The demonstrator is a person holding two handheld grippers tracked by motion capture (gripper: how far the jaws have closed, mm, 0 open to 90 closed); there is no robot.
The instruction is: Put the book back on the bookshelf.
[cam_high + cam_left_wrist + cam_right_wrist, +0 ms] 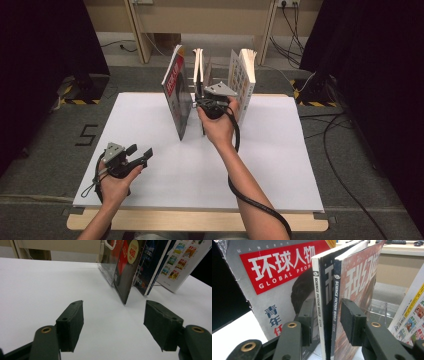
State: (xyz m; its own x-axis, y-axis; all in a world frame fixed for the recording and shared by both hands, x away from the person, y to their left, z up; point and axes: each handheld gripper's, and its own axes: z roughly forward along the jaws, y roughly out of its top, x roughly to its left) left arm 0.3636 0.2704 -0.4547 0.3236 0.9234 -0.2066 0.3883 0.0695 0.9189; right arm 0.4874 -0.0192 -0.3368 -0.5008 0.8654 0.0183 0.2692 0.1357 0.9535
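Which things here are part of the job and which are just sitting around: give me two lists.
In play:
right gripper, jaws either side of the two Science Fiction World magazines
clear book stand holding them

Idle for now:
left gripper, open above the white board
Global People magazine
white book
cables on the floor

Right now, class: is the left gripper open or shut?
Open: the left gripper shows a wide gap between its jaws, holding nothing above the white table.
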